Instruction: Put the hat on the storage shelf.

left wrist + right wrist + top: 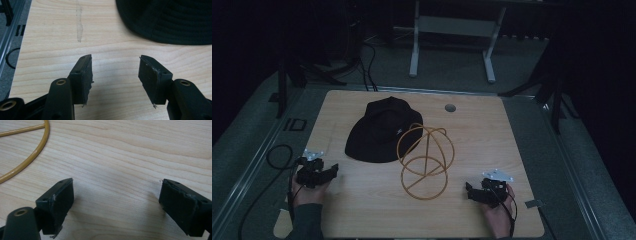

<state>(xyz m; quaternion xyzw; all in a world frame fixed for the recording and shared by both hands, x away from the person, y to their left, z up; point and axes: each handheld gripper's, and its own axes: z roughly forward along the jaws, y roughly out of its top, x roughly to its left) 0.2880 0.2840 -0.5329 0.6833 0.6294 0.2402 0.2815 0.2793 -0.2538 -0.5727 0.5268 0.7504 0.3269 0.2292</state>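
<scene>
A black hat [379, 131] lies brim-down in the middle of the wooden table [492, 135]. In front of it, to the right, stands a yellow wire stand [425, 161] with a round base ring. My left gripper [333, 169] rests near the table's front left, open, nothing between its pads [83, 77]; the black hat's brim [170, 22] lies ahead and to its right. My right gripper [468, 189] sits at the front right, open and wide, with bare wood between its pads [60, 202]. The wire stand's base ring [30, 157] curves past on its left.
A round grommet hole [450, 107] sits near the table's far edge. A pale streak [79, 23] marks the wood ahead of the left gripper. A cable [277, 155] loops off the table's left side. White desk legs [414, 45] stand on the floor behind.
</scene>
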